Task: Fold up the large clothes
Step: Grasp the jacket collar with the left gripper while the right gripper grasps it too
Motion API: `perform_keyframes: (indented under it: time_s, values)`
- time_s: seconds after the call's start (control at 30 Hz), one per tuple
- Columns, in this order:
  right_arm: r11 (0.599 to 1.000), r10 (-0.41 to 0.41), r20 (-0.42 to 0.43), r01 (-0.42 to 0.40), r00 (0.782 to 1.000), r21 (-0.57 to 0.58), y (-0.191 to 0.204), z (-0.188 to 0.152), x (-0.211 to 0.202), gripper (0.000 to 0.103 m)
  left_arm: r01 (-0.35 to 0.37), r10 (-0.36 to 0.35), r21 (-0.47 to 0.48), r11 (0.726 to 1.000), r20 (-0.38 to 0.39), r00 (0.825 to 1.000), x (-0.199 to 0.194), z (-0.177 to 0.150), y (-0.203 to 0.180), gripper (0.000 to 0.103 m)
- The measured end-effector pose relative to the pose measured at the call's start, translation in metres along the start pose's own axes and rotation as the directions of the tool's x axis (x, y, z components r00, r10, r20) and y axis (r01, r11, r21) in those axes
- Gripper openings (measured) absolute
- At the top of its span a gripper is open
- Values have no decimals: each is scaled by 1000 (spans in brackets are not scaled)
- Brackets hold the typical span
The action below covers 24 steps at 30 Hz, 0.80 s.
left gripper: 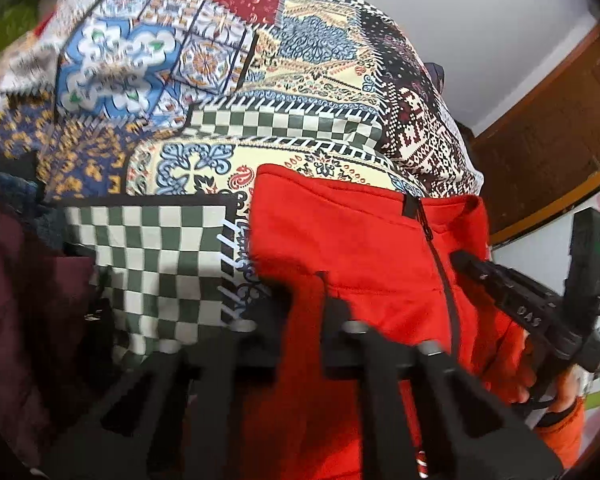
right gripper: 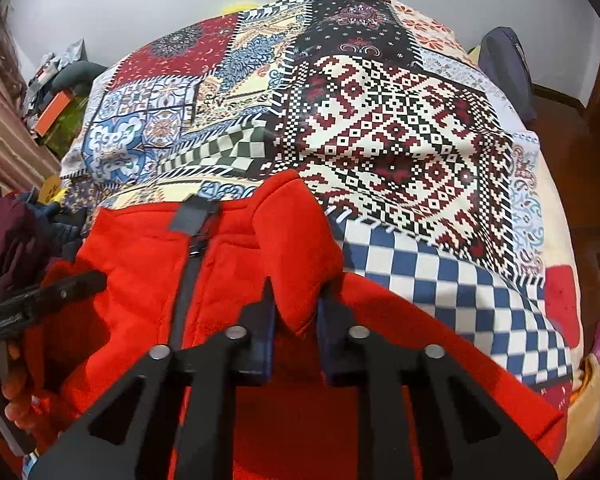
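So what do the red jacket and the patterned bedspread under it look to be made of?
Red jacket: looks like fleece or brushed sweatshirt knit, matte and slightly fuzzy, bunching in thick soft folds; dark zip tape down the front. Patterned bedspread: probably thin printed woven cloth, cotton or polyester, smooth and flat with a faint sheen and shallow creases. Exact fibres cannot be told.

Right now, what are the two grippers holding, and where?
Both hold the red jacket: right gripper pinches a raised fold beside the zipper, left gripper its other front panel.
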State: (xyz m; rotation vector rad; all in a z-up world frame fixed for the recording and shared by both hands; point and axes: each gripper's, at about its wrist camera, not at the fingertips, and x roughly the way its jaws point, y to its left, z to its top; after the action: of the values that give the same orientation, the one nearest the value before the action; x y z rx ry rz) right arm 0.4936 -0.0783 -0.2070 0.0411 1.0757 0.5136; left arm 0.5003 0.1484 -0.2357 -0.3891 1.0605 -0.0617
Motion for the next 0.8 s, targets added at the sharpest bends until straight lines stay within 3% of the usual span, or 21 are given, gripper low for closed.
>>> perform_keyframes:
  time_s: [0.17, 0.43, 0.57, 0.8]
  values:
    - [1000, -1, 74, 3, 997, -26, 7, -12, -49, 10, -15, 5, 120, 993, 80, 997, -48, -10, -29, 2]
    - [997, 33, 202, -17, 979, -78, 22, -45, -151, 10, 46, -85, 257, 965, 145, 986, -139, -63, -61, 2]
    - [992, 44, 212, -18, 976, -123, 37, -84, -186, 10, 65, -111, 300, 952, 137, 984, -168, -102, -70, 2]
    - [993, 44, 160, -25, 986, -117, 41, -155, -200, 10, 66, -110, 382, 922, 95, 989, -182, -184, -80, 2]
